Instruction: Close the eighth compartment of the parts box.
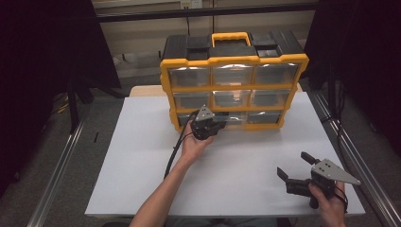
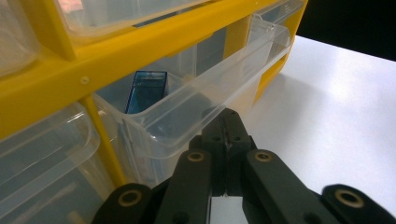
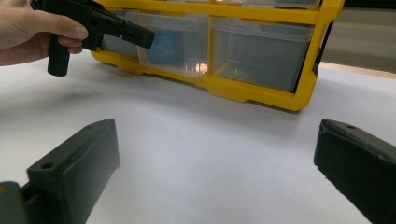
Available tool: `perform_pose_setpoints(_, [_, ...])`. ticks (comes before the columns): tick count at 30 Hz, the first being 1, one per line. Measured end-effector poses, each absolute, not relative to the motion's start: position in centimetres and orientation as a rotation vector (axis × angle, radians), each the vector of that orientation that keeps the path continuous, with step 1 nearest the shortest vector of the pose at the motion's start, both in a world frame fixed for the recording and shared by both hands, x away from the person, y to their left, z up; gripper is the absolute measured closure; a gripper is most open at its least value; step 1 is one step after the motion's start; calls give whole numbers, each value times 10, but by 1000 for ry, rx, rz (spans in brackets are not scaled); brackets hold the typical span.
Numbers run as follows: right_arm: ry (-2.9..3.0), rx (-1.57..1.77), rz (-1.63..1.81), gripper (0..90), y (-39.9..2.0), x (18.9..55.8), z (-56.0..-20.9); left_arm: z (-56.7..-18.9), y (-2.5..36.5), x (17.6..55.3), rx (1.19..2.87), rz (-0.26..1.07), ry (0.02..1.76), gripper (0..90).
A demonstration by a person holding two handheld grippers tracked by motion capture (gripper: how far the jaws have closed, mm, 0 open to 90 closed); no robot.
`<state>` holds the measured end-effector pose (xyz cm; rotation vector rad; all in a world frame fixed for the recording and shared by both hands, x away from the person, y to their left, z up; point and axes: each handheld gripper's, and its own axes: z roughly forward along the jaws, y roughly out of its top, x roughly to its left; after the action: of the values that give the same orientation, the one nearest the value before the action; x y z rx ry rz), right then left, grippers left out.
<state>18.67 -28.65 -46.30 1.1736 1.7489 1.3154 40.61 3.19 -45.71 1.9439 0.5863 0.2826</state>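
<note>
A yellow and black drawer organizer [image 1: 234, 60] stands at the back of the white table. Its bottom middle clear drawer [image 2: 187, 116] is pulled out a little, and a blue box [image 2: 145, 91] sits inside it. My left gripper [image 2: 227, 119] is shut, its tips against that drawer's front lip [image 3: 154, 44]; I cannot tell whether they pinch it. In the high view the left gripper [image 1: 218, 125] sits low in front of the organizer. My right gripper [image 1: 295, 165] rests open near the table's front right, nothing between its jaws [image 3: 215, 135].
The white table top [image 1: 236, 161] lies bare between the two hands. A metal rail [image 1: 359, 161] runs along the right side of the table, and another rail [image 1: 61, 161] runs along the left. The other clear drawers [image 1: 234, 74] are pushed in.
</note>
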Motion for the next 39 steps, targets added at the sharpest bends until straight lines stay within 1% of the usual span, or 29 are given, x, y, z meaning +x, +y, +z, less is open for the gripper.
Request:
perform_pose_setpoints(20, [1752, 1171, 1315, 0, -286, 186, -463, -456, 34, 414, 1944, 296, 592, 900])
perform_pose_setpoints(25, [1757, 1166, 1313, 0, -286, 186, -463, -455, 34, 416, 1963, 323, 599, 900])
perform_pose_setpoints(27, [1757, 1166, 1315, 0, -286, 186, -463, -455, 33, 417, 1950, 302, 594, 900])
perform_pose_setpoints(39, [1758, 1166, 1316, 0, -286, 186, -463, -453, 33, 420, 1971, 320, 608, 900])
